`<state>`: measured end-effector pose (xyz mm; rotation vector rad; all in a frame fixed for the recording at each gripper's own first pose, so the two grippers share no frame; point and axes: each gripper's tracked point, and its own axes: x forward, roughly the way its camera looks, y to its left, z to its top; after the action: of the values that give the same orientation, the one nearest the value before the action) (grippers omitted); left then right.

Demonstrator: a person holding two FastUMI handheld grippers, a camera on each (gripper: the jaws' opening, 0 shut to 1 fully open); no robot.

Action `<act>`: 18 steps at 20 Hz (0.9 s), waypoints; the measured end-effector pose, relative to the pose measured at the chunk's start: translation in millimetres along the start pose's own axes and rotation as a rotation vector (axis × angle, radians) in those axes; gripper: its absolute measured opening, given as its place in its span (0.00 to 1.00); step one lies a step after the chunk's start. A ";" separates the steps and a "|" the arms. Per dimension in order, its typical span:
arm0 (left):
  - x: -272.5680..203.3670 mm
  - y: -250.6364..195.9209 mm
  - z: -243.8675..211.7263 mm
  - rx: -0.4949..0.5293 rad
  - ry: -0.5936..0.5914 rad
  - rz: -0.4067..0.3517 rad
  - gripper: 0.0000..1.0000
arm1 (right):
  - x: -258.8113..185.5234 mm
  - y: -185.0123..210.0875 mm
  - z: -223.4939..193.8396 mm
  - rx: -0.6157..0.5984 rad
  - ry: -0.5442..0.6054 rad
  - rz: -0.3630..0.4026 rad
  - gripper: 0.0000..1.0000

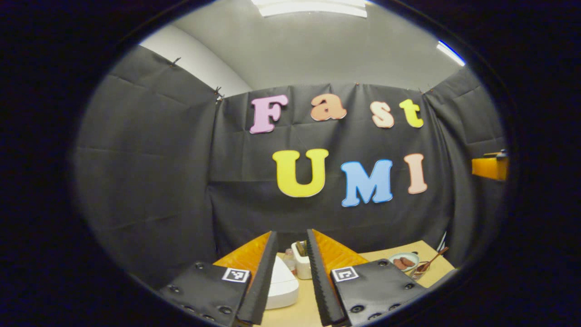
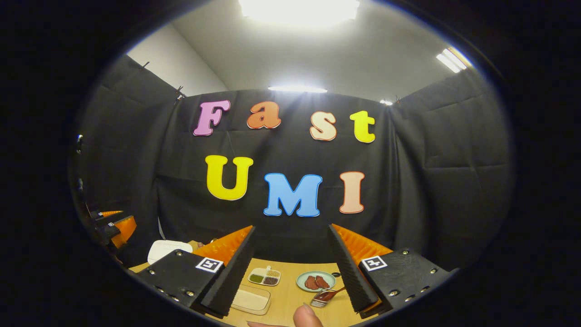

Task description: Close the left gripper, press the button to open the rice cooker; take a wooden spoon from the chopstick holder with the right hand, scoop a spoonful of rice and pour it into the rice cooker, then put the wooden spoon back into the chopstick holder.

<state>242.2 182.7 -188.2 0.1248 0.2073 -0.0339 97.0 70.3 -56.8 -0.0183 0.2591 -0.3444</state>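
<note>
Left gripper view looks along the left gripper (image 1: 292, 277), whose two fingers stand apart with nothing between their pads. Through that gap, just beyond the tips and a little to the left, the white cooker (image 1: 281, 284) sits on the table (image 1: 435, 268) with its lid down. I cannot make out the button from here. A white box (image 1: 301, 262) stands just behind the cooker. Farther right lie a plate (image 1: 404, 262) and a glass holder (image 1: 420, 270), from which a wooden spoon (image 1: 433, 260) leans up and to the right.

Right gripper view shows the right gripper (image 2: 290, 277) spread wide and empty. Between its fingers, low and slightly right, the holder and spoon are close; the spoon's handle points toward the right finger. A fingertip (image 2: 307, 316) shows at the bottom edge. Beyond lie the plate, a divided dish (image 2: 264, 276) and a pale tray (image 2: 250, 299). Far left are the cooker and the other gripper's orange parts (image 2: 119, 227).

By my judgement the left gripper is nearer to the cooker, and it must close first, then go forward and down.
</note>
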 end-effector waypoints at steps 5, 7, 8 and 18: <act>69.4 46.1 -104.6 0.020 0.226 0.154 0.18 | 14.4 8.5 7.3 -0.061 0.025 -0.031 0.95; 90.5 46.9 -144.0 0.008 0.309 0.158 0.15 | 18.9 6.0 9.2 -0.081 0.040 -0.054 0.95; 102.1 49.9 -160.9 0.011 0.333 0.165 0.14 | 21.2 7.2 7.1 -0.085 0.053 -0.059 0.95; 180.5 75.4 -261.2 0.069 0.481 0.248 0.11 | 26.2 23.6 -12.3 -0.166 0.127 -0.055 0.95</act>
<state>369.2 286.9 -470.2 0.2258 0.6696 0.2389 125.5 84.0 -76.7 -0.1677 0.4133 -0.3790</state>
